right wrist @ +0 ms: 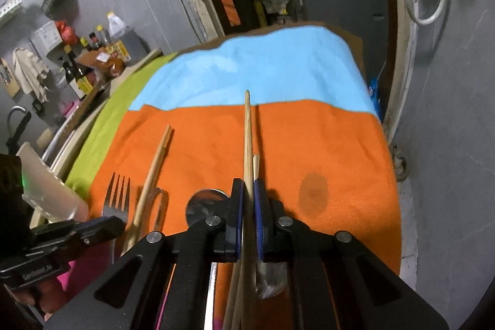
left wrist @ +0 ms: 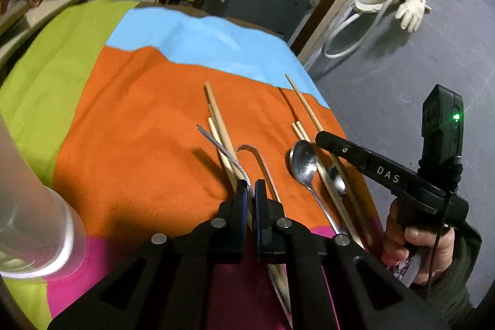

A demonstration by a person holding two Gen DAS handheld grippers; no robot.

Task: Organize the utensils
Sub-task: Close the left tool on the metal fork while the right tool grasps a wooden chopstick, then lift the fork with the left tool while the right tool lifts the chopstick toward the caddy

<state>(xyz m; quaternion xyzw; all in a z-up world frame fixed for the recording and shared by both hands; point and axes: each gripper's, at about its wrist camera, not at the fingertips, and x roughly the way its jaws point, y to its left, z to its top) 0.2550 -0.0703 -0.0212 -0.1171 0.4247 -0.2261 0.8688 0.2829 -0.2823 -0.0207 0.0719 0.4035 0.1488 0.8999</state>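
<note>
Sorting has barely begun: the right gripper (right wrist: 247, 193) fingers pinch one chopstick (right wrist: 247, 138), the left gripper (left wrist: 250, 190) fingers apparently clamp the fork (left wrist: 229, 156), and spoons (left wrist: 303, 162) lie loose on the tabletop (left wrist: 139, 113).

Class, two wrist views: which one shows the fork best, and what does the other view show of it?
The right wrist view: the fork lies on the orange cloth with all its tines showing. The left wrist view shows it only side-on, a thin curved strip beside chopsticks, its near end between that gripper's jaws.
</note>
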